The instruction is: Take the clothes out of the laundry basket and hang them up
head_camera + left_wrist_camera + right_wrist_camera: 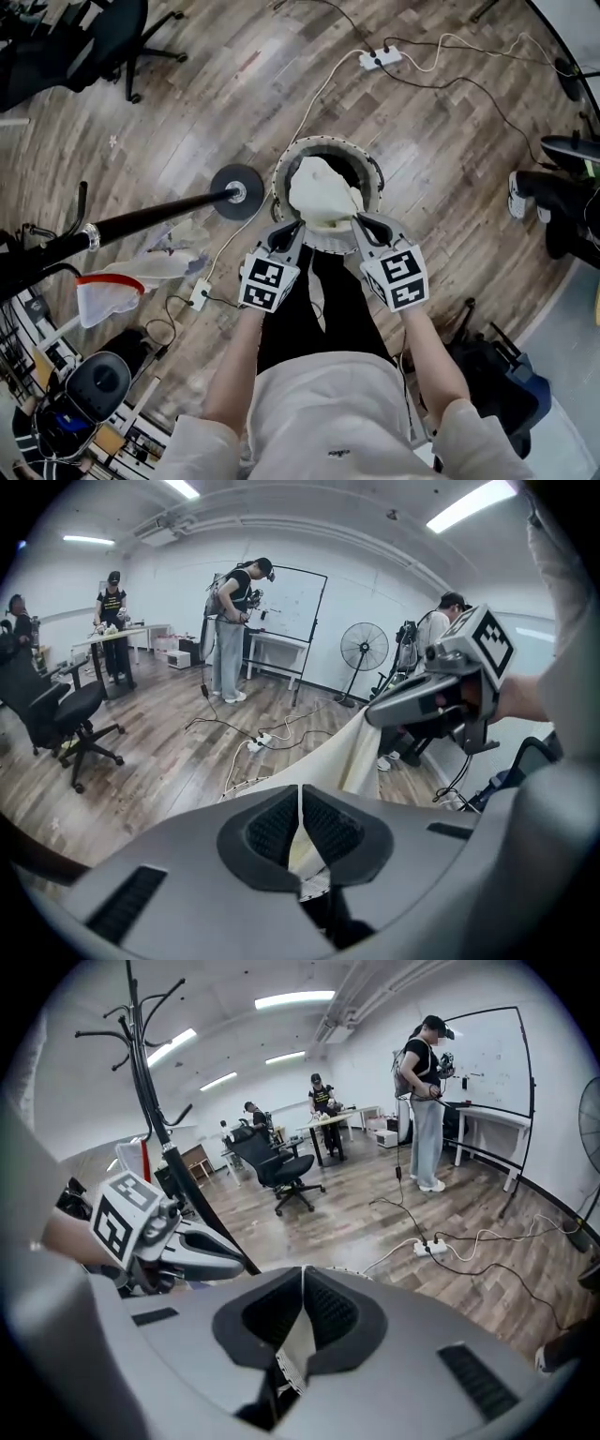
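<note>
A round laundry basket [349, 143] with a white rim stands on the wood floor in front of me. A cream garment [322, 195] is lifted out of it and stretched between both grippers. My left gripper [291, 228] is shut on the garment's left edge, and the cream cloth [323, 761] runs from its jaws up to the right gripper [441, 700]. My right gripper [362, 223] is shut on the other edge; a strip of pale cloth [298, 1346] shows between its closed pads. The left gripper [192, 1252] appears at the left of the right gripper view.
A black coat stand [141, 220] with a round base [236, 192] stands left of the basket; its hooks [141, 1016] rise high. Clothes [155, 267] lie by it on the floor. A power strip [380, 58] and cables lie beyond the basket. An office chair [94, 37] stands far left. People stand at desks [230, 630].
</note>
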Demonstrator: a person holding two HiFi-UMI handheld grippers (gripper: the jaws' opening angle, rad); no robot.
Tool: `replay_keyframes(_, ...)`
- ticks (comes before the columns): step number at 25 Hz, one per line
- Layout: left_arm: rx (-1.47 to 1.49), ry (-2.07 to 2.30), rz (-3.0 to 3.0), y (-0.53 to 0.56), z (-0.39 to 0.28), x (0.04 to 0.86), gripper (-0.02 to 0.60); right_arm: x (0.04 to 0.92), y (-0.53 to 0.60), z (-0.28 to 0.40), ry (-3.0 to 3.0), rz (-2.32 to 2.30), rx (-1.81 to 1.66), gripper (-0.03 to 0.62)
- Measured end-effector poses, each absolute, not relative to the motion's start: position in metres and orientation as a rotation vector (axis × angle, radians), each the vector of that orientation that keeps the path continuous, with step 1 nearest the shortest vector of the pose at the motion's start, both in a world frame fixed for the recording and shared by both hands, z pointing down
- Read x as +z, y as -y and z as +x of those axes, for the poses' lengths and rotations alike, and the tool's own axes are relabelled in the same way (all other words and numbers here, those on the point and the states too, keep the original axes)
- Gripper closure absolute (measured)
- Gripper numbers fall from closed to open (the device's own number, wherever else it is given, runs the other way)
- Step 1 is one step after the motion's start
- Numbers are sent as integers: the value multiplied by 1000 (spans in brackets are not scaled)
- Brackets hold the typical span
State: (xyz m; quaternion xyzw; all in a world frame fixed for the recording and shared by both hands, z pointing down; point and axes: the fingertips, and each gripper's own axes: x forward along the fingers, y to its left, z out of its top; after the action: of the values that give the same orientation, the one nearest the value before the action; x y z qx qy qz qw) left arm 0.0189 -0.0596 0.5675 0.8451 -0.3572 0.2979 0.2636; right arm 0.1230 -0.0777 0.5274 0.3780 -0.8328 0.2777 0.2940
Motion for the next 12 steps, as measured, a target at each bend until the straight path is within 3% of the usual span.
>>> replay_keyframes(12, 816, 931, 2283, 14, 23, 551, 552, 381, 80, 95, 2466, 1000, 564, 582)
